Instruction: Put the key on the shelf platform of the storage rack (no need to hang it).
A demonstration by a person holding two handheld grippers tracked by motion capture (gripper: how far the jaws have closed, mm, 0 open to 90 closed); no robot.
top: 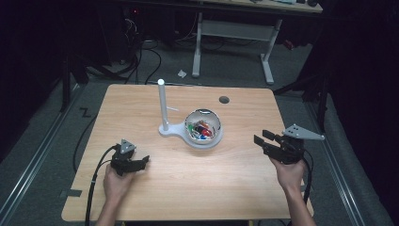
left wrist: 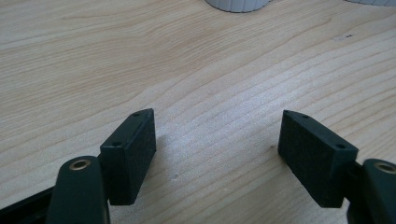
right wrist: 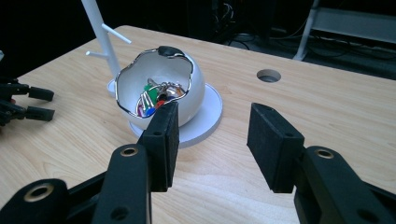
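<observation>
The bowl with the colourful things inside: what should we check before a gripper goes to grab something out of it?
1. Right gripper jaws open and empty: ok.
2. Left gripper jaws open and empty, low over the bare table: ok.
3. White egg-shaped bowl sits upright on its round base, opening towards the right gripper: ok.
4. Path from right gripper to the bowl free of obstacles: ok.
5. White peg stand beside the bowl is upright and out of the way: ok.
6. Which of the colourful small items is loose enough to lift: cannot tell, they lie tangled together.
</observation>
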